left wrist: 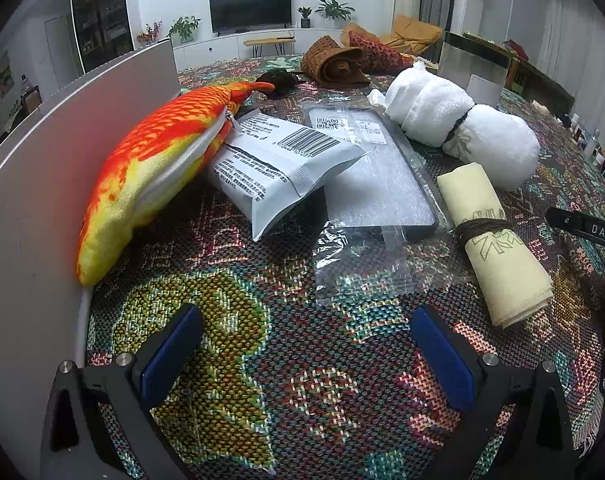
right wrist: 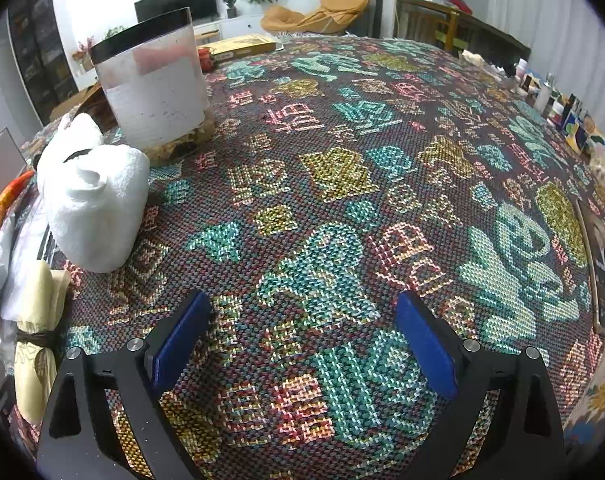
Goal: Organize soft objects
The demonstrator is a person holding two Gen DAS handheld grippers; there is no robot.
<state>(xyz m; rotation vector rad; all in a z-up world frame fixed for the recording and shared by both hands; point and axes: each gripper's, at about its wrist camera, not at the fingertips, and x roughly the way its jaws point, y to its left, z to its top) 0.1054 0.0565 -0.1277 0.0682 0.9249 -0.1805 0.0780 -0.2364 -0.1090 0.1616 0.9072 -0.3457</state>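
An orange and yellow plush fish [left wrist: 150, 160] leans against a grey panel [left wrist: 42, 184] on the left. A white rolled towel [left wrist: 462, 128] [right wrist: 90, 196] tied with a dark band lies at the right. A cream rolled cloth [left wrist: 490, 240] [right wrist: 38, 328] bound with brown cord lies nearer. A brown knitted roll [left wrist: 334, 62] and a red patterned cloth [left wrist: 378, 54] sit at the far side. My left gripper [left wrist: 306, 344] hovers open over bare tablecloth, short of the packets. My right gripper [right wrist: 302, 332] is open too, over the patterned cloth, right of the towel.
A grey mailer pouch [left wrist: 278, 164], a clear bagged flat case [left wrist: 374, 168] and an empty clear bag [left wrist: 358, 260] lie mid-table. A frosted tub with a black rim [right wrist: 154, 80] stands behind the towel. Small bottles [right wrist: 550, 92] line the far right edge. A book [right wrist: 602, 264] lies at right.
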